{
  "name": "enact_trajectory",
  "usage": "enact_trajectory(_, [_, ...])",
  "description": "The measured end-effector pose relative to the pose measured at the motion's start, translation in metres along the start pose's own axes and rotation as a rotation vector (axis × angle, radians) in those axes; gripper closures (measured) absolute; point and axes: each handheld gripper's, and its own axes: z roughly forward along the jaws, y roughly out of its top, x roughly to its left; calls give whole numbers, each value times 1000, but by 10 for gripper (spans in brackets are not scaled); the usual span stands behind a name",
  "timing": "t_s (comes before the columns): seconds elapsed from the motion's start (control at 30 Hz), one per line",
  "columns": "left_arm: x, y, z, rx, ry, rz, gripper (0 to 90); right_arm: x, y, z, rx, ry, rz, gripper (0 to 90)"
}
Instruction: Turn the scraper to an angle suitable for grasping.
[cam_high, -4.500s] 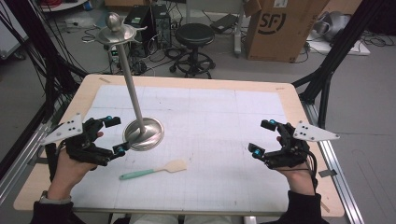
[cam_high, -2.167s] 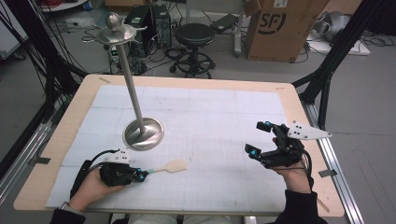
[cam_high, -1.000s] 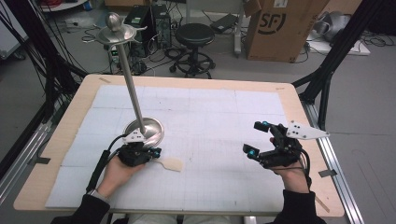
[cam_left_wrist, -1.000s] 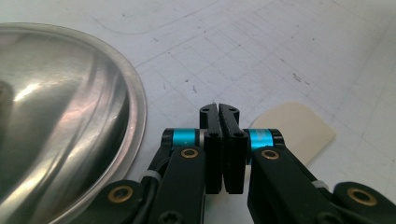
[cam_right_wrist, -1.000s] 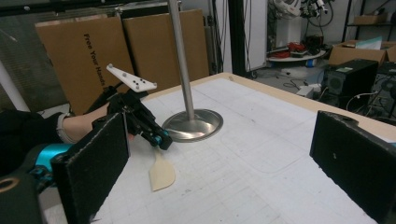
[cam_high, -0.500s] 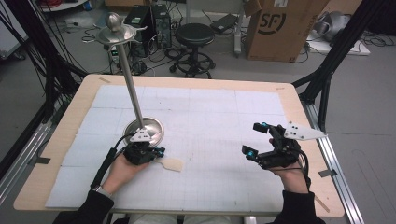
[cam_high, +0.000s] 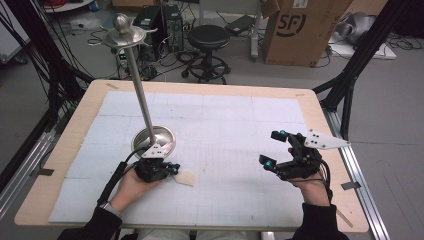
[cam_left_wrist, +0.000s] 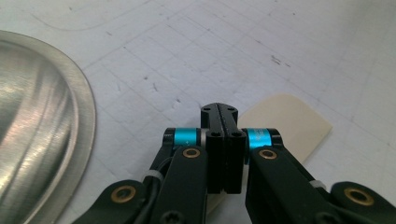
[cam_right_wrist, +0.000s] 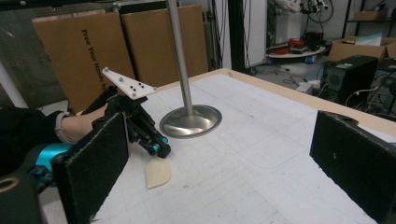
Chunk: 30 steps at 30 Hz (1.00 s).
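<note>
In the high view the left gripper lies low over the white gridded mat at lower left of centre, just below the round base of the metal stand, whose slim pole rises to a knobbed dish at the upper left of the frame. The gripper points toward the right of the picture, and the cream blade of a spatula sticks out from under its tips onto the mat. The left gripper view shows the jaws pressed together with no gap between them, sitting right over the spatula; the blade spreads out past them toward the right of that frame, and the pale strip of the tool runs down beneath them, so they appear to pinch its thin neck, though the contact itself is hidden by the jaws. The polished base of the stand fills the left edge of that view, close to the gripper but apart from it. The right gripper is at the lower right of the high view, held in the person's hand above the counter, well apart from the spatula, its jaws spread wide with nothing between them. The right gripper view confirms this: its two black pads stand at either side of the frame, and between them, farther off, are the left gripper, the spatula blade on the mat below it, and the stand behind.
</note>
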Motion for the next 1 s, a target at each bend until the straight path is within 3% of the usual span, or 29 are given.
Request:
enact_trajectory(0.23, [-11, -9, -12, 25, -31, 29, 898, 0, 0, 0, 5, -4, -5, 36])
enact_trajectory(0.4, [-16, -16, -18, 12, -34, 34, 898, -2, -1, 0, 10, -7, 0, 36])
enact_trajectory(0.77, [-26, -26, -26, 18, -114, 46, 898, -2, -4, 5, 23, -1, 6, 36])
enact_trajectory(1.0, [-36, -27, -38, 29, -82, 82, 898, -4, -3, 5, 17, 2, 2, 36])
